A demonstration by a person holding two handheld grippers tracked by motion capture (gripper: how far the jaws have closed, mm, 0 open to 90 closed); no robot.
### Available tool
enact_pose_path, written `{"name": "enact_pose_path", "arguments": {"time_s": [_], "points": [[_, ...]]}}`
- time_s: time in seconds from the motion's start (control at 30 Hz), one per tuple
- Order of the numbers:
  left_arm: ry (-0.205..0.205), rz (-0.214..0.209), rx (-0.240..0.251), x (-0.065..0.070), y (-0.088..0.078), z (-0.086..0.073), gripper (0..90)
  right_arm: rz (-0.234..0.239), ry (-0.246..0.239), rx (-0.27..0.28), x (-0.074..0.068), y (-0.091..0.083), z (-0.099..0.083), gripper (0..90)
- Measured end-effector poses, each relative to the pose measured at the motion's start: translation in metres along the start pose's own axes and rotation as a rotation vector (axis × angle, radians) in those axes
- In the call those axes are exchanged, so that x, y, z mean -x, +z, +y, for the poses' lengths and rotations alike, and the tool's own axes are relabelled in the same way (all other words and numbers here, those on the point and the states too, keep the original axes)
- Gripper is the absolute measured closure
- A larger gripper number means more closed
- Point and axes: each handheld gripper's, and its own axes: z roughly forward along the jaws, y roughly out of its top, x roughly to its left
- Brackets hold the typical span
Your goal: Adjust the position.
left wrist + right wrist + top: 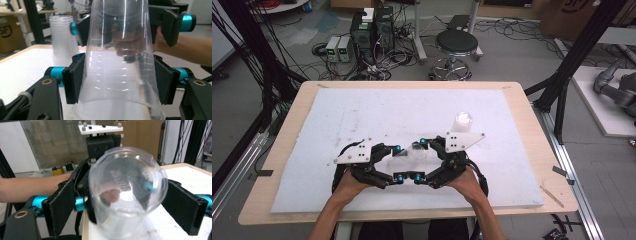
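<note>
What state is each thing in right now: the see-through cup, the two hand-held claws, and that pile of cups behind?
Clear cup: held sideways above the white pad, clamped.
Left gripper: shut on the clear cup.
Right gripper: open, jaws apart around the cup.
Stack of cups: upright on the white pad, untouched.

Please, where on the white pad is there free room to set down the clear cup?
The white pad is bare over its whole left half and along the far edge. A smaller bare patch lies right of the cup stack. It is crowded near the front middle, where the left gripper holds the cup and the right gripper faces it with jaws open.
</note>
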Motion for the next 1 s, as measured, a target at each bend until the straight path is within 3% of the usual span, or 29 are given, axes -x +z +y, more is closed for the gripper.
{"name": "enact_pose_path", "arguments": {"time_s": [0.13, 0.27, 0.3, 0.33, 0.37, 0.4, 0.43, 0.47, 0.5, 0.6, 0.63, 0.67, 0.7, 0.73, 0.83, 1.0], "points": [[-0.013, -0.007, -0.07, 0.0, -0.009, 0.003, 34.5, -0.038, -0.037, -0.119, -0.005, -0.005, 0.0, 13.8], [-0.011, -0.02, -0.21, 0.0, -0.011, 0.011, 34.2, -0.054, -0.05, -0.206, -0.005, -0.008, 0.001, 13.9], [-0.011, -0.02, -0.21, 0.0, -0.011, 0.011, 34.2, -0.058, -0.052, -0.226, -0.006, -0.009, 0.003, 13.9], [-0.015, -0.026, -0.295, 0.0, -0.01, 0.016, 34.2, -0.062, -0.064, -0.257, -0.005, -0.009, 0.004, 13.9], [-0.02, -0.025, -0.34, -0.001, -0.009, 0.019, 34.3, -0.06, -0.064, -0.285, -0.005, -0.009, 0.006, 14.0], [-0.02, -0.025, -0.34, -0.001, -0.009, 0.019, 34.3, -0.06, -0.064, -0.285, -0.005, -0.009, 0.006, 14.0], [-0.016, -0.02, -0.394, -0.002, -0.007, 0.022, 34.3, -0.058, -0.066, -0.313, -0.005, -0.009, 0.007, 14.1], [-0.018, -0.016, -0.444, -0.002, -0.006, 0.024, 34.3, -0.054, -0.069, -0.38, -0.004, -0.008, 0.01, 14.3], [-0.014, -0.012, -0.495, -0.003, -0.004, 0.027, 34.4, -0.056, -0.077, -0.418, -0.003, -0.007, 0.012, 14.3], [-0.014, -0.014, -0.585, -0.005, -0.001, 0.034, 34.4, -0.067, -0.086, -0.534, -0.001, -0.004, 0.018, 14.3], [-0.004, -0.013, -0.651, -0.006, 0.0, 0.039, 34.4, -0.069, -0.091, -0.56, -0.001, -0.004, 0.019, 14.3], [-0.005, -0.015, -0.679, -0.007, 0.001, 0.042, 34.4, -0.068, -0.097, -0.609, 0.0, -0.002, 0.021, 14.3], [-0.005, -0.015, -0.679, -0.007, 0.001, 0.042, 34.4, -0.068, -0.097, -0.609, 0.0, -0.002, 0.021, 14.3], [-0.005, -0.016, -0.717, -0.007, 0.002, 0.047, 34.5, -0.073, -0.108, -0.676, 0.001, 0.001, 0.024, 14.3], [-0.009, -0.024, -0.756, -0.008, 0.006, 0.054, 34.7, -0.075, -0.118, -0.756, 0.001, 0.007, 0.028, 14.4], [0.006, -0.033, -0.783, -0.007, 0.011, 0.061, 34.8, -0.074, -0.132, -0.788, 0.001, 0.013, 0.033, 14.5]]}}
